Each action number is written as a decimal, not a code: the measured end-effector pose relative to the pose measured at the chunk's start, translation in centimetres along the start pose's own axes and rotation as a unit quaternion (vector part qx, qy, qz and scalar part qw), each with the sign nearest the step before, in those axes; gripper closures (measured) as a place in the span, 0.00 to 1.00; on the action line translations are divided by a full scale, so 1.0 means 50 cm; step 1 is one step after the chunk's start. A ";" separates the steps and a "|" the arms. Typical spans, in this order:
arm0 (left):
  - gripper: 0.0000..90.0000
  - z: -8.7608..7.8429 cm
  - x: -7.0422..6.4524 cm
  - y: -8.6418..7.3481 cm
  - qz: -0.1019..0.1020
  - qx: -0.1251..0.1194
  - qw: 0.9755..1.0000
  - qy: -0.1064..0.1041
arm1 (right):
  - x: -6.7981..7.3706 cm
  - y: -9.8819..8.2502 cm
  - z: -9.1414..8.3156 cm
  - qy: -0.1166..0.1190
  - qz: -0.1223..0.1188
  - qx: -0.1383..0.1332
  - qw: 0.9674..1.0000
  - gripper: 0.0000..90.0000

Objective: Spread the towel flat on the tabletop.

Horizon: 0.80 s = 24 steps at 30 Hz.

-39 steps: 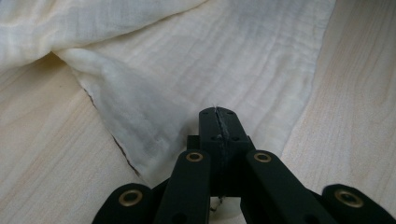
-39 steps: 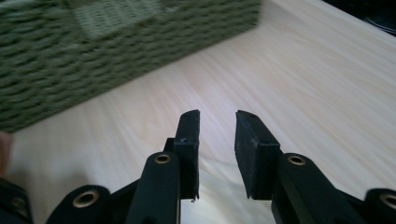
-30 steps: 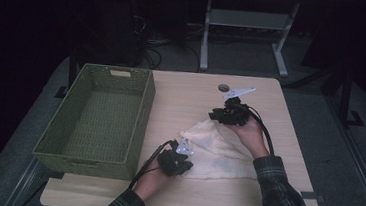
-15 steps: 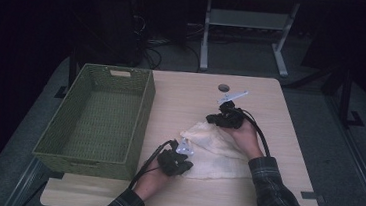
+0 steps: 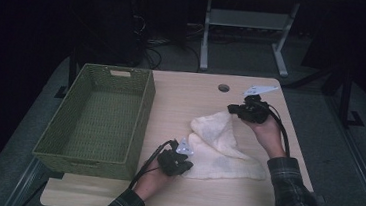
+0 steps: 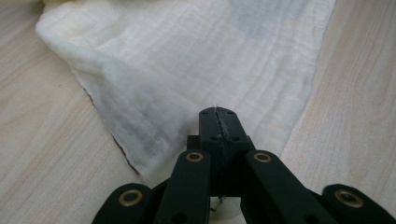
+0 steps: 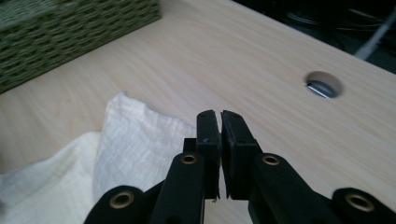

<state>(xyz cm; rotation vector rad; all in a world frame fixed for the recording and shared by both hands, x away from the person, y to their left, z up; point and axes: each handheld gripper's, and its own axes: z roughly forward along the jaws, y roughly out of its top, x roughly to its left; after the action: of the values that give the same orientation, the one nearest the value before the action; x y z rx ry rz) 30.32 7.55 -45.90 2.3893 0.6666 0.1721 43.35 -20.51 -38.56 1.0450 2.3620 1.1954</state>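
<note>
On the table's near right part, a cream cloth [image 5: 222, 149] lies partly folded, its far flap doubled back, beside a green woven basket [image 5: 97, 118] at the left. Its near corner is pinched between the fully closed jaws of the left gripper [image 6: 218, 115]. The right gripper [image 7: 219, 122], whose jaws have just been closing to near contact, is held empty just above the cloth's far edge. For a neat fold, the pinned corner should be kept still while a fresh edge is taken cleanly.

High view looks down; tool views sit close, sharing the cloth [image 5: 222, 146]
</note>
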 end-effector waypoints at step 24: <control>1.00 0.000 0.001 0.000 -0.006 -0.001 1.000 -0.003 | -0.173 -0.049 -0.067 -0.095 0.078 0.023 0.992 0.79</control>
<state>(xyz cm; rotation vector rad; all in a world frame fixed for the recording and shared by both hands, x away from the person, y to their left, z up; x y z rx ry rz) 30.37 7.60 -45.88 2.3834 0.6764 0.1597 46.35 -29.62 -38.97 1.3179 2.2060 1.0441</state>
